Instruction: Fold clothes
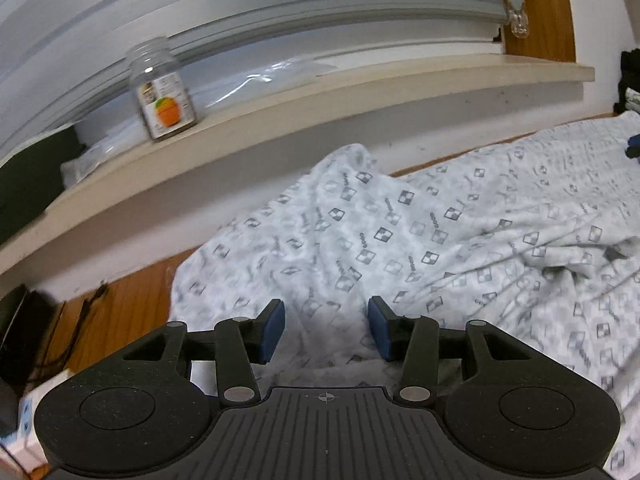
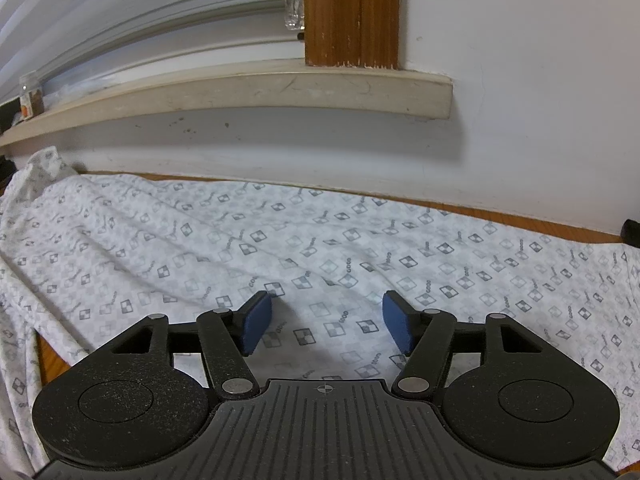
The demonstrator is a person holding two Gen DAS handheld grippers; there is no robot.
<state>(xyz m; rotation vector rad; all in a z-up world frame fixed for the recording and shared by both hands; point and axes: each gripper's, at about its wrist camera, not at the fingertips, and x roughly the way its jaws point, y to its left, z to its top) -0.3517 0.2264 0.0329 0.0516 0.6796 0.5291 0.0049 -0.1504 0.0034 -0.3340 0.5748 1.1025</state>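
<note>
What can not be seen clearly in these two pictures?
- Patterned garment: its kind is unclear; both views cut it off at the edges, and the left tool body covers its near part.
- Jar label: blurred in the left view, too small in the right view.
- Dark objects at the left view's left edge: cut off, unidentifiable.

Patterned garment (image 2: 320, 248) spread on wooden table (image 1: 120, 320), its far edge along the wall under the windowsill (image 2: 280, 88). Jar (image 1: 164, 88) on sill, left end. Both grippers above garment: left gripper (image 1: 326, 328) near its bunched left end, right gripper (image 2: 326, 324) mid-cloth.
</note>
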